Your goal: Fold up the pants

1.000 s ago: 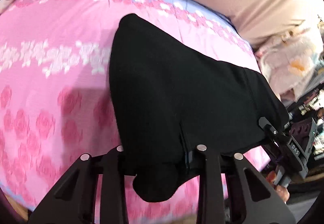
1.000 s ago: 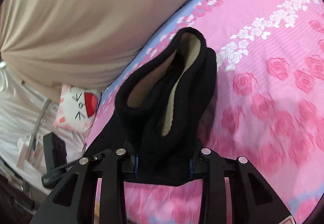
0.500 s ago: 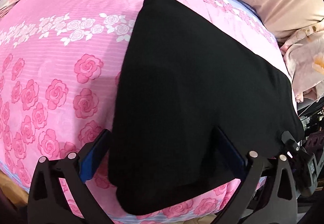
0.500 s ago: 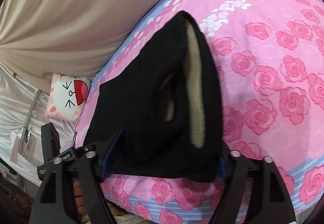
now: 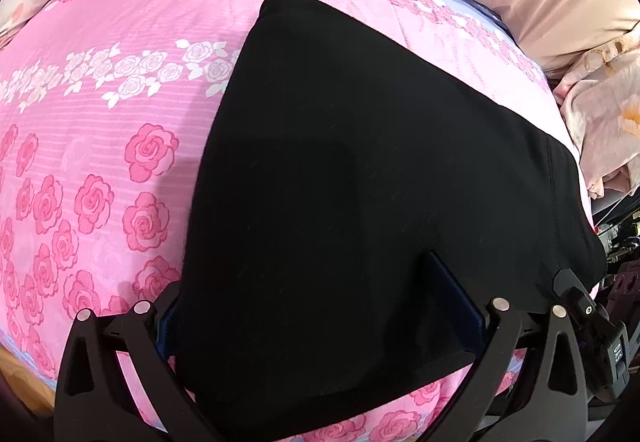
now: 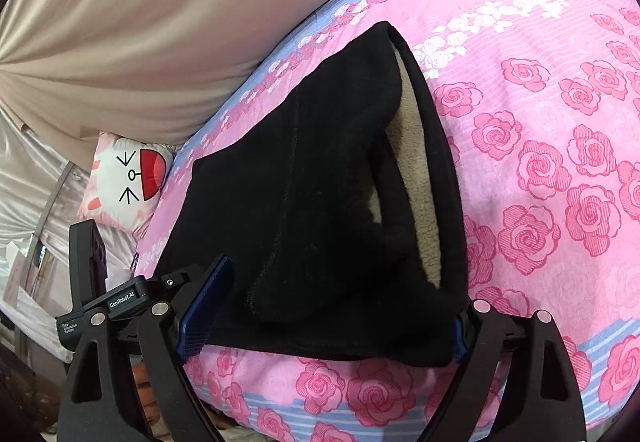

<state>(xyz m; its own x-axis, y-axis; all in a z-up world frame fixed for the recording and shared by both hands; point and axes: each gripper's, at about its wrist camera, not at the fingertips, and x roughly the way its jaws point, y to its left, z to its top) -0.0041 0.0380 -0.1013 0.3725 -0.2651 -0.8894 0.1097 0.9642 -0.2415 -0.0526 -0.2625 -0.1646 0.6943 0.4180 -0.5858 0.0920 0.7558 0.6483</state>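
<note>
On the pink rose bedspread point(image 5: 100, 114) the black pants point(image 5: 360, 182) lie folded; left gripper point(image 5: 320, 306) and right gripper point(image 6: 324, 306) jaws have just released, so lift both straight clear without snagging cloth

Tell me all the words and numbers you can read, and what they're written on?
"GenRobot.AI": white print on the left gripper, seen from the right wrist camera.
Two smaller white lines on the same gripper's lower block: too small to read.
White letters on the right gripper, seen sideways from the left wrist camera: unclear, maybe "DAS".
The black pants show no writing.
</note>
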